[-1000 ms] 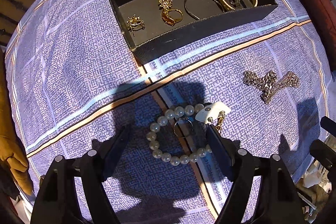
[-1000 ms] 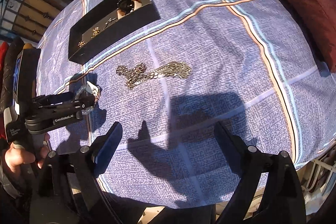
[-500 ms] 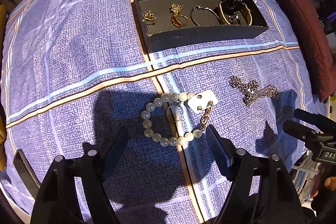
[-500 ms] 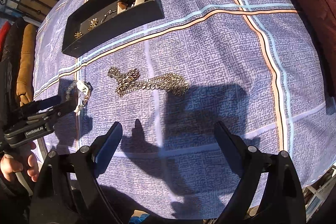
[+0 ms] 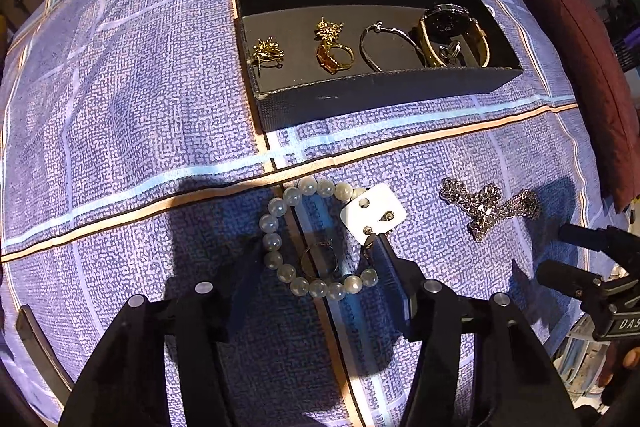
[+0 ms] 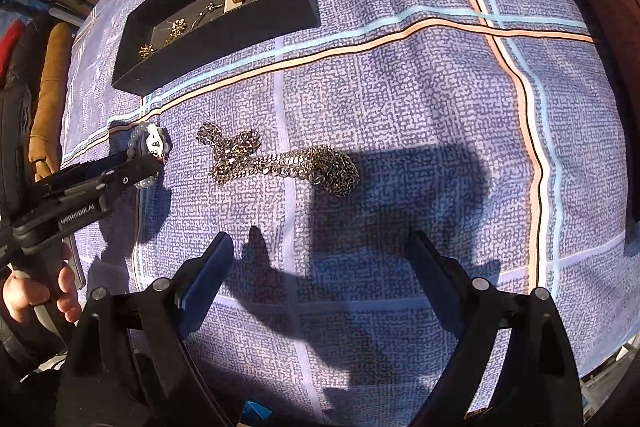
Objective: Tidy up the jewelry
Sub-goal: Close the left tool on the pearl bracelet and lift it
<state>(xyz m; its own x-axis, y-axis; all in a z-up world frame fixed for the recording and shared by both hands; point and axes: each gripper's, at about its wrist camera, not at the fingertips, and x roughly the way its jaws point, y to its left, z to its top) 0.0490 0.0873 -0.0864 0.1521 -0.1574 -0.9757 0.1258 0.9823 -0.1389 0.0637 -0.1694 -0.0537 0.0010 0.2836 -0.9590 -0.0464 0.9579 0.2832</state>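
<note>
Shadow from your left gripper (image 5: 320, 263) falls across the near half of the pearl bracelet (image 5: 280, 227), so the small ring (image 5: 319, 261) lying inside the loop is hard to make out. The earring dangling from the white card (image 5: 374, 213) is partly hidden behind the right finger. Left to right in the black tray (image 5: 376, 93) sit a gold earring (image 5: 267, 54), a gold ring (image 5: 335, 55), a thin bangle (image 5: 380, 47) and a watch (image 5: 454, 35); the tray's front wall cuts off their lower edges. Further right, the silver chain (image 5: 486, 209) lies heaped on the checked cloth (image 5: 140, 107), clear of both tools. Your right gripper (image 6: 320, 259) hangs wide open with nothing between its fingers, the chain just beyond them.

Compared with a second ago, your left jaws have just been closing around the bracelet; they now flank it about half open, and you cannot tell whether the pads touch the pearls. The right gripper has drawn nearer the chain.
</note>
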